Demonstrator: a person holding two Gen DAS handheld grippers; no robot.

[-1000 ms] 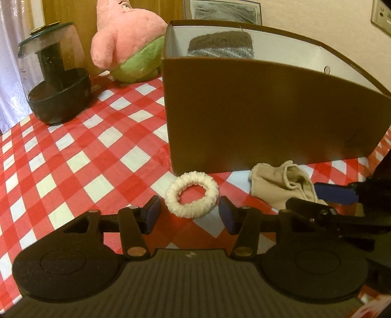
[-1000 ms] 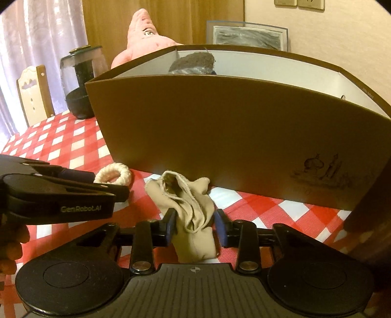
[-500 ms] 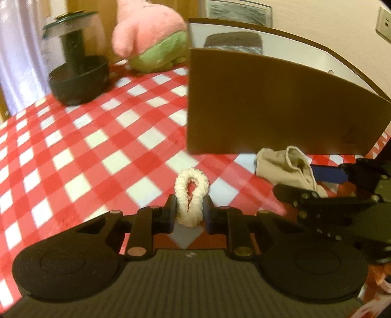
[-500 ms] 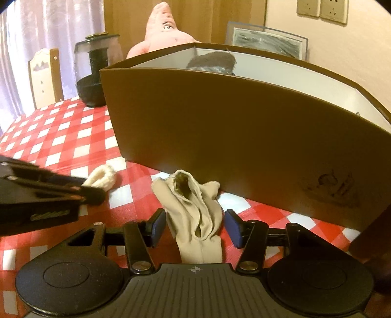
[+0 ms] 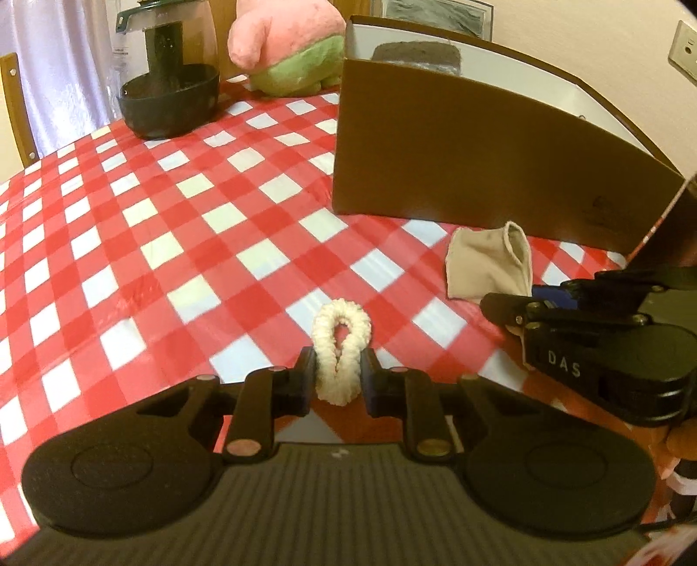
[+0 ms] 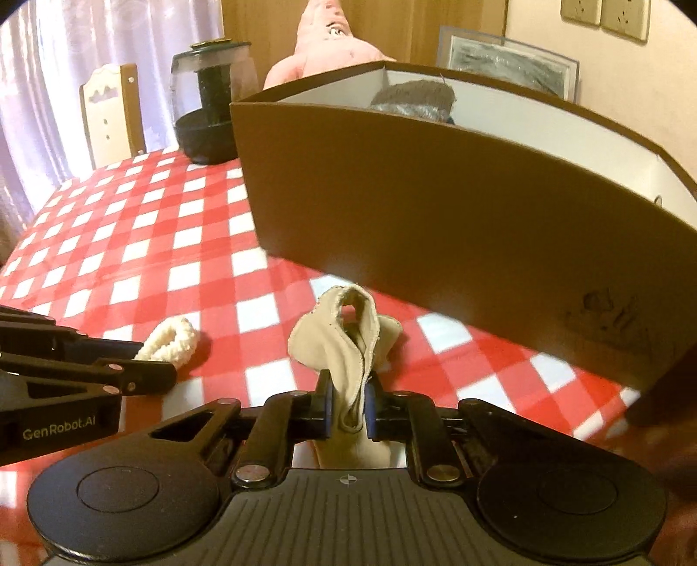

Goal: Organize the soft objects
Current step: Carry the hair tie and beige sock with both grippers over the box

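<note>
My left gripper is shut on a cream scrunchie, squeezed into a narrow loop and lifted above the red-checked tablecloth. The scrunchie also shows in the right wrist view. My right gripper is shut on a beige sock, which stands up between the fingers; it also shows in the left wrist view. A brown cardboard box with a white inside stands just behind both, holding a grey knitted item.
A pink and green plush toy and a dark glass jar stand at the far side of the table. A wooden chair is at the left edge. The box wall is close ahead.
My left gripper closed on the scrunchie and lifted it, squeezing it flat. My right gripper closed on the sock and raised it. Both views pulled back and up from the box.
</note>
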